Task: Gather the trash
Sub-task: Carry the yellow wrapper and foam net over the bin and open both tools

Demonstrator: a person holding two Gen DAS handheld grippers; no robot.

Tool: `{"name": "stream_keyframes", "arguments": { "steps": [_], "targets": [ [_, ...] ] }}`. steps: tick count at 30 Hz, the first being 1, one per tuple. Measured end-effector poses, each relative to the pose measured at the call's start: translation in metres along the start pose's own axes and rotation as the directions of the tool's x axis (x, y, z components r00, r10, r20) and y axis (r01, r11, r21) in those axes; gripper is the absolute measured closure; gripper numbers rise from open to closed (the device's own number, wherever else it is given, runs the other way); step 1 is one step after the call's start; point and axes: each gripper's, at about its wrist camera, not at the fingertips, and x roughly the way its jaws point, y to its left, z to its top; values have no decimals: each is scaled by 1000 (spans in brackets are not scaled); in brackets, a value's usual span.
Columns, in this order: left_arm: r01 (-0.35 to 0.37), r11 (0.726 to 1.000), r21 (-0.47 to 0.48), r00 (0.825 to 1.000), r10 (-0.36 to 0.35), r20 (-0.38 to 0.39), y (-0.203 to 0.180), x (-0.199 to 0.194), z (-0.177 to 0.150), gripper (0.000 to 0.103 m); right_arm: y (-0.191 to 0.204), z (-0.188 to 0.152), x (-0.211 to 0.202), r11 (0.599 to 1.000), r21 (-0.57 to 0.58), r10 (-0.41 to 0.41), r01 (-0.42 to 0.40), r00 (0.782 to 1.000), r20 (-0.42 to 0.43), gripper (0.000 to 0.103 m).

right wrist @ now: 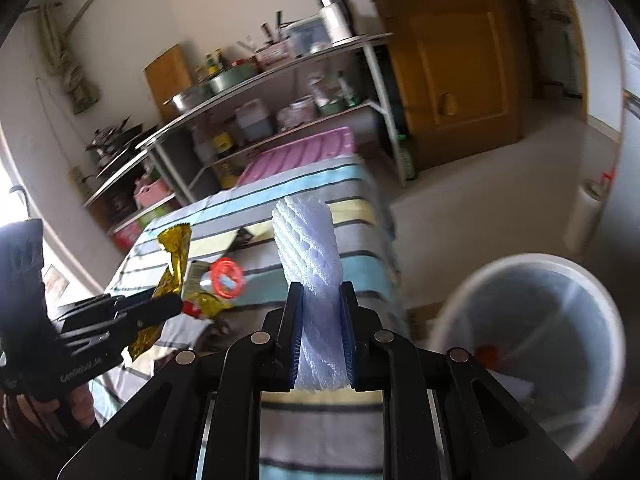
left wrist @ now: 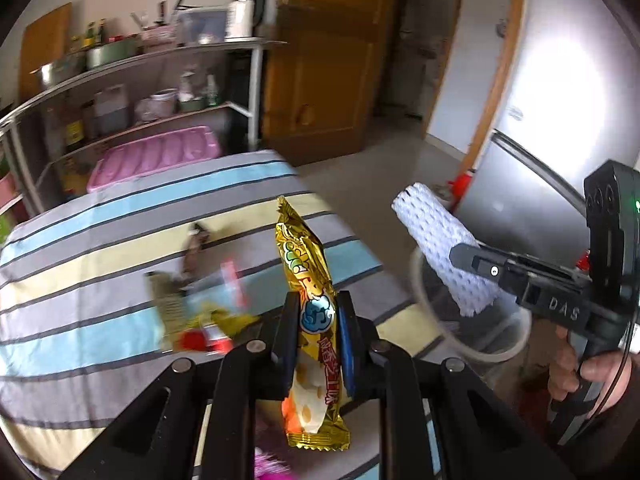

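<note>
My left gripper (left wrist: 318,306) is shut on a gold snack wrapper (left wrist: 306,264), held upright above the striped table (left wrist: 80,248). My right gripper (right wrist: 320,300) is shut on a white foam net sleeve (right wrist: 310,240). In the left wrist view the right gripper (left wrist: 472,260) holds the sleeve (left wrist: 440,240) over the rim of a translucent trash bin (left wrist: 472,344). The bin (right wrist: 528,344) stands to the lower right in the right wrist view, with some trash inside. More wrappers (left wrist: 204,320) lie on the table; they also show in the right wrist view (right wrist: 216,284).
A metal shelf rack (left wrist: 160,92) with pots and bottles stands behind the table, with a pink box (left wrist: 156,156) below. A wooden door (left wrist: 332,60) and a silver fridge (left wrist: 560,120) stand beyond. A paper roll (right wrist: 584,216) stands on the floor.
</note>
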Motion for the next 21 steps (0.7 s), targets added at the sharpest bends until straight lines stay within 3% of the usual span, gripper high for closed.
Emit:
{"name": "stream_keyframes", "arguments": {
  "steps": [11, 21],
  "targets": [
    [186, 977, 100, 981, -178, -82, -92, 50, 18, 84, -76, -15, -52, 980, 119, -165, 160, 986, 31, 85],
    [258, 953, 157, 953, -223, -207, -160, 103, 11, 84, -143, -40, -53, 945, 206, -251, 255, 967, -47, 85]
  ]
}}
